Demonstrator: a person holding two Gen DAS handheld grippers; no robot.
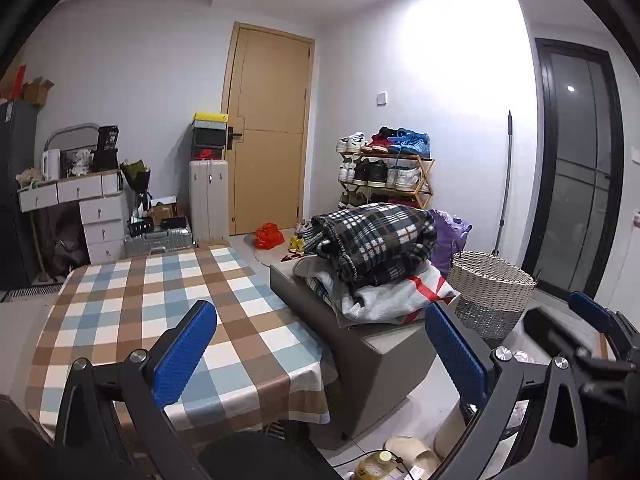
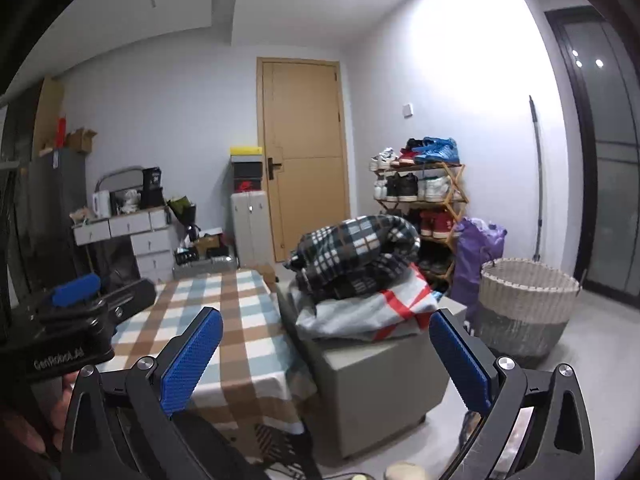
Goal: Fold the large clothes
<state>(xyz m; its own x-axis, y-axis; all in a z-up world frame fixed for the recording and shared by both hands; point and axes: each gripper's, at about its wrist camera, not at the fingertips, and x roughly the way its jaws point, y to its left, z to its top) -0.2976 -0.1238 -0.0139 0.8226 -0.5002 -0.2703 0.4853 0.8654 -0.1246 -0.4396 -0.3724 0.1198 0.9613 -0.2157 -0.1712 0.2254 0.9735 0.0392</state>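
1. My left tool [image 1: 320, 356] is spread wide with nothing between its blue pads; my right tool [image 2: 326, 360] is equally wide apart and empty.
2. The clothes sit in a heap on the grey cube-shaped stool [image 2: 384, 380], just beside the desk's right edge: a dark plaid fleece garment [image 1: 376, 240] bundled on top of a grey garment with red stripes [image 1: 400, 292].
3. The desk, covered in a blue, brown and white checked cloth [image 1: 160, 292], carries no garment.
4. The heap looks loosely bundled rather than neatly folded, so I judge folding remains, though a rough finished stack could look similar.
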